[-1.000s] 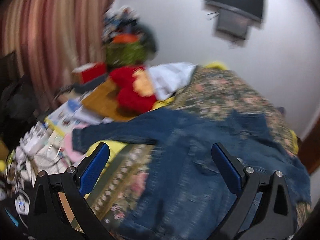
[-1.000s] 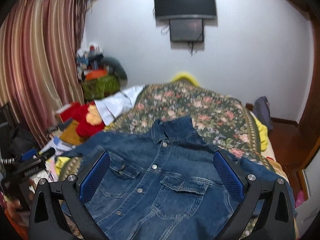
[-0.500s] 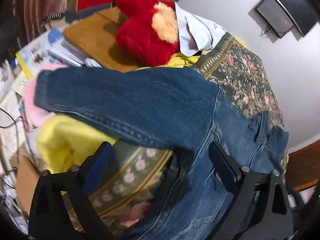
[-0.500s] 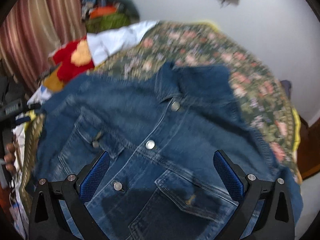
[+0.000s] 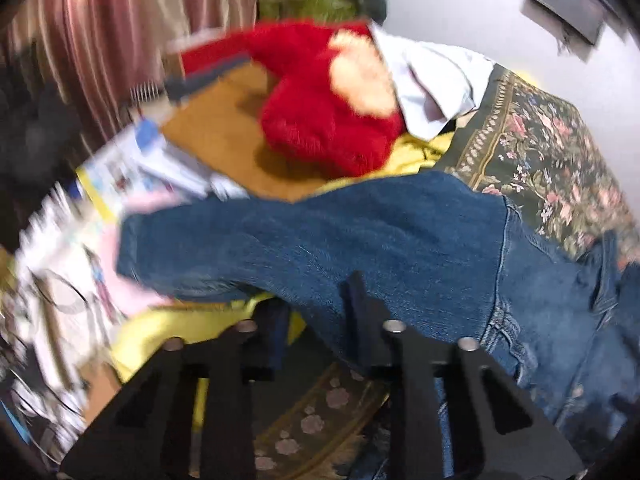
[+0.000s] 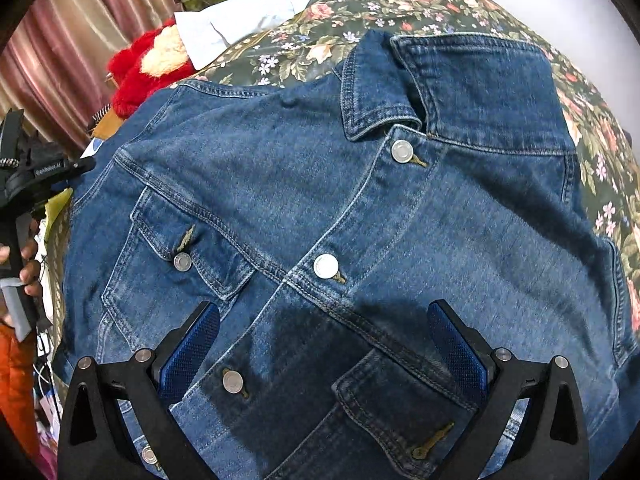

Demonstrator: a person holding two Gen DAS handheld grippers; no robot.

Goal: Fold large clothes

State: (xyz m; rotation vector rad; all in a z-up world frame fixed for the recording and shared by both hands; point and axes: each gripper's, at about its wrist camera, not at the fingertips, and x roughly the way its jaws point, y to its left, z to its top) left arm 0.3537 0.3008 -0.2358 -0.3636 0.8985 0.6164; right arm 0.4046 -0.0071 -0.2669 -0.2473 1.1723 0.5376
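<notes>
I have the denim jacket (image 6: pixel 360 208) lying front side up on the floral bedspread (image 6: pixel 440 4), buttoned, collar toward twelve o'clock in my right wrist view. My right gripper (image 6: pixel 324 356) hangs over the lower front of the jacket with its jaws wide apart; the blue pads (image 6: pixel 188 352) stand either side of the button placket and nothing is pinched between them. One chest pocket flap sits at about nine o'clock from the middle button, the other pocket at six o'clock between my jaws.

On my left wrist view the picture is smeared, but I can see the left gripper (image 5: pixel 316 320) with its jaws having just been closing: the two fingers are drawn near each other at the underside of the jacket sleeve (image 5: pixel 320 240), and a fold of denim edge sits between them. Whether the pads truly pinch the cloth I cannot tell through the blur. The sleeve runs out toward nine o'clock, over a yellow cloth (image 5: pixel 168 332).

Past the sleeve, at twelve o'clock, lies a red plush toy (image 5: pixel 316 120), with a pale blue garment (image 5: pixel 432 76) just beside it at one o'clock. Striped curtains (image 5: pixel 120 40) hang at ten o'clock. In the right view, at nine o'clock, a person's hand (image 6: pixel 28 268) grips the left gripper's handle.
</notes>
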